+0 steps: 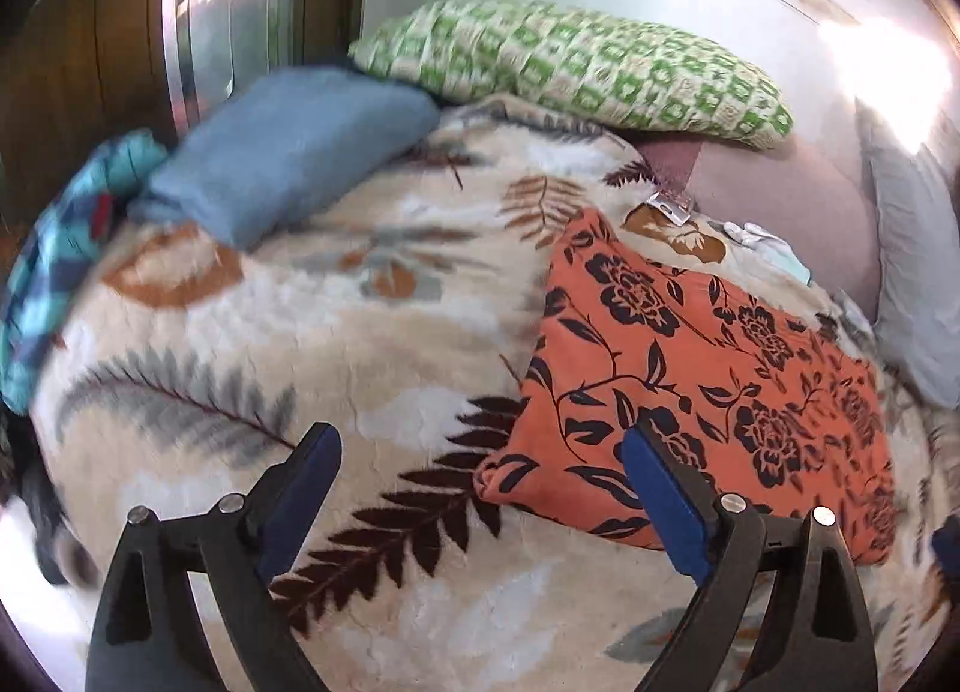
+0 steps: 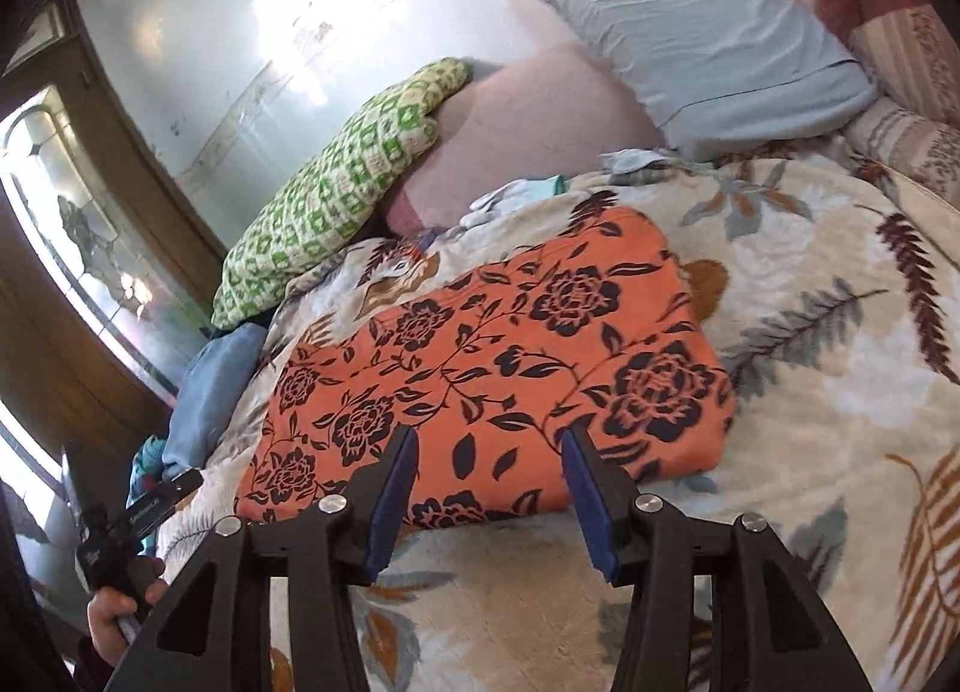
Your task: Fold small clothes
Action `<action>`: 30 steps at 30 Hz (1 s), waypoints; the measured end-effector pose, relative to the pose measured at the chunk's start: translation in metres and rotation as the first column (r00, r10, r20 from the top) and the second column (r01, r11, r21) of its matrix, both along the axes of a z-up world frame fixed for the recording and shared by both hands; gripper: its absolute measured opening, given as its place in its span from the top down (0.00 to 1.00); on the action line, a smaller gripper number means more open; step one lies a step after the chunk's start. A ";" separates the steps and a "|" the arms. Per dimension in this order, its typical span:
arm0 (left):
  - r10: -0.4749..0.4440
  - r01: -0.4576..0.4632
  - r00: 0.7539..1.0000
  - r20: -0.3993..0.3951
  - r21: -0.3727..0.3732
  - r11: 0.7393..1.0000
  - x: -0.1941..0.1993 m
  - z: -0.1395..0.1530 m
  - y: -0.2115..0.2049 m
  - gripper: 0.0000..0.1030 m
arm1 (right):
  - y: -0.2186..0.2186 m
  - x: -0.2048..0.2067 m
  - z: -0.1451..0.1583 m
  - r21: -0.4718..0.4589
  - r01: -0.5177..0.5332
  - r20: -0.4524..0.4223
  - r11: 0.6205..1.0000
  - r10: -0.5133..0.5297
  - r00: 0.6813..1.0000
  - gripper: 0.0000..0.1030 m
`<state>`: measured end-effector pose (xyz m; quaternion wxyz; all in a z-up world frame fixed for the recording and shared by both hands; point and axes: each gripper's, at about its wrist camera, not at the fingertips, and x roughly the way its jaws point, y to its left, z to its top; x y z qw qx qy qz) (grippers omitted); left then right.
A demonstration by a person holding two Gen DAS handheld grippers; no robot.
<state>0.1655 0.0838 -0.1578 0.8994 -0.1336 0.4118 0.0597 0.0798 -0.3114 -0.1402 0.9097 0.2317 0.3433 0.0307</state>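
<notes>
So I've got the orange floral garment (image 2: 480, 368) lying folded flat on the leaf-print blanket (image 2: 840, 392). My left gripper (image 1: 480, 452) is spread wide with nothing in it, hanging over the garment's near corner. My right gripper (image 2: 489, 446) is half-open and empty, above its near edge.

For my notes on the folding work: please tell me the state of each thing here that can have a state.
orange floral garment: folded, flat on the blanket, not held.
blue cloth: folded, near the bed's edge.
green pillow: lying against the wall.
left gripper: fingers open, empty.
right gripper: fingers open, empty.
</notes>
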 end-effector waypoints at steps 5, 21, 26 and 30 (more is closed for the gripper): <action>-0.056 0.051 0.997 -0.054 -0.090 0.995 0.003 -0.016 -0.017 0.08 | -0.001 0.020 -0.014 0.034 0.003 -0.048 0.999 -0.002 0.999 0.48; -0.024 -0.010 0.994 -0.110 -0.304 0.953 0.036 -0.063 -0.028 0.31 | 0.000 0.020 -0.027 0.023 -0.017 -0.059 1.000 0.019 0.998 0.48; -0.009 -0.019 0.997 -0.077 -0.356 0.934 0.043 -0.066 -0.020 0.55 | -0.006 0.021 -0.032 0.049 0.000 -0.065 0.999 0.003 0.998 0.48; -0.024 0.008 0.999 -0.044 -0.331 0.944 0.039 -0.062 -0.023 0.67 | -0.005 0.021 -0.033 0.051 -0.004 -0.065 0.999 0.007 0.998 0.48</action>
